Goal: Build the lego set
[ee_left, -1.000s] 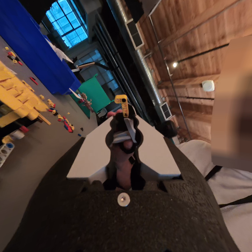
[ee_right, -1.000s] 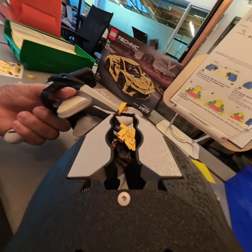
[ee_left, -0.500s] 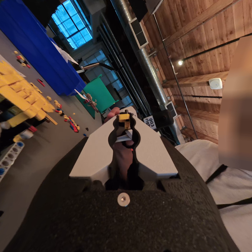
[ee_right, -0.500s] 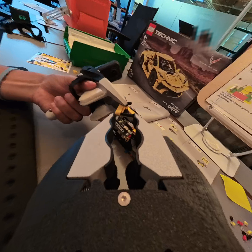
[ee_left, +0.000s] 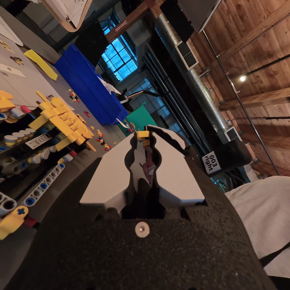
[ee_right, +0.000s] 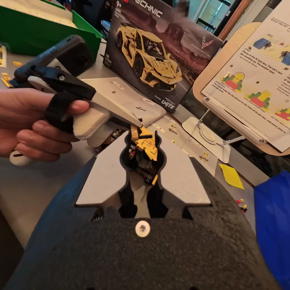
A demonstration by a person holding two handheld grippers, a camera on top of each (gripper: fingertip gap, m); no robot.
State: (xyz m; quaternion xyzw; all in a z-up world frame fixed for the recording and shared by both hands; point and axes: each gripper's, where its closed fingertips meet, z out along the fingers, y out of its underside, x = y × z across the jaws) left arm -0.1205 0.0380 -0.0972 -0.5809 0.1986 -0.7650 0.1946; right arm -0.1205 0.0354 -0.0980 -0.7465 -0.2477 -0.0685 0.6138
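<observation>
Item: small yellow connector (ee_left: 142,136), clamped in my left gripper (ee_left: 142,138) fingers, held above the table (ee_right: 39,180) at the yellow-and-black model (ee_right: 145,150) between my right gripper (ee_right: 143,138) fingers, whose grip I cannot tell; I align its black pin squarely, then press gently.

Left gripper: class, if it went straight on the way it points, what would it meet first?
Probably the right gripper, whose finger shows just past the yellow piece that the left gripper holds, a little right of centre. Depth is unclear, so contact may be near.
</observation>
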